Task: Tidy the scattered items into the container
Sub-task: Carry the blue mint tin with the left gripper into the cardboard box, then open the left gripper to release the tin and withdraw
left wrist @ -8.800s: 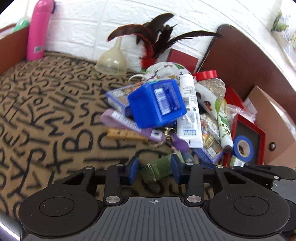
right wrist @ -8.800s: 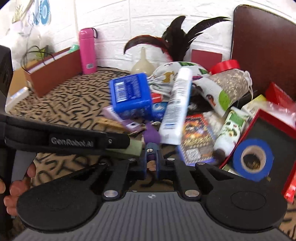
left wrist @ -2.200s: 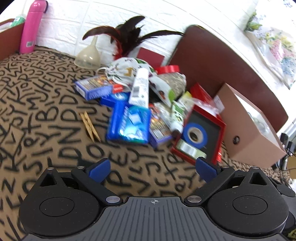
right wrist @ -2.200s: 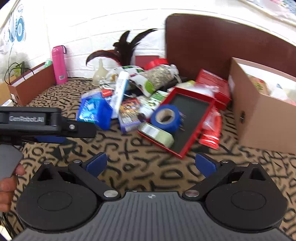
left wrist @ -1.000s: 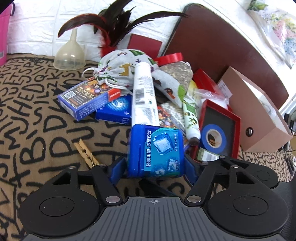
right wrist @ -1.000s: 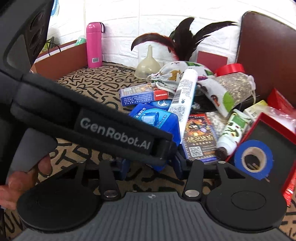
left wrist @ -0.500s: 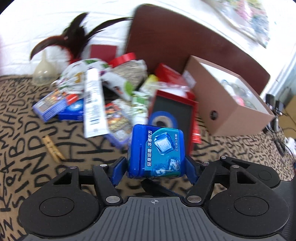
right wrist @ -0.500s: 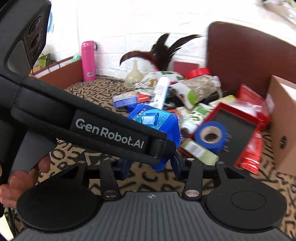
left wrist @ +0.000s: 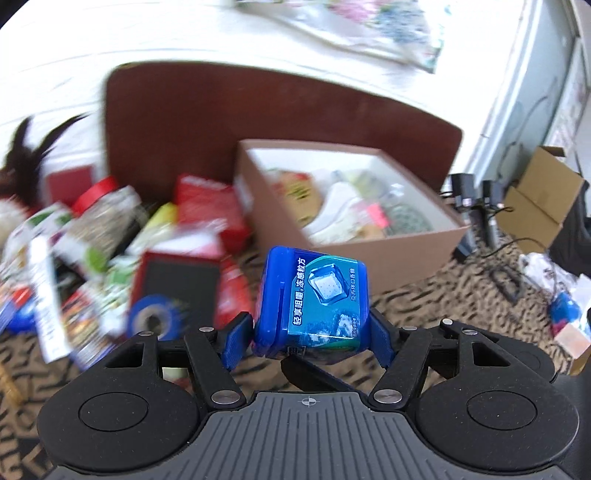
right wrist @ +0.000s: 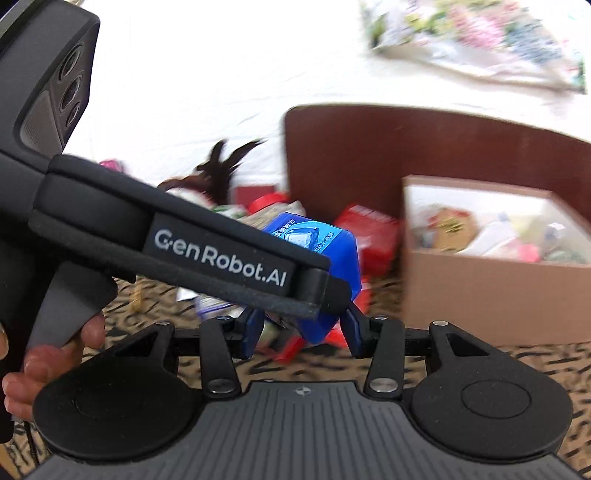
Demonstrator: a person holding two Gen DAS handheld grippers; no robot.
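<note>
1. A white brick-pattern wall runs behind everything, brightly lit and washed out
2. A dark brown curved board stands against the wall at the back edge of the surface
3. The surface wears a tan cloth with black markings
4. A floral cloth hangs on the wall
5. An open cardboard carton sits at far right beyond the cloth's edge

Bright daylight, white wall blown out in both views. Heavy motion blur on the background clutter; blue box sharp. Strong fisheye bending and dark corners.
</note>
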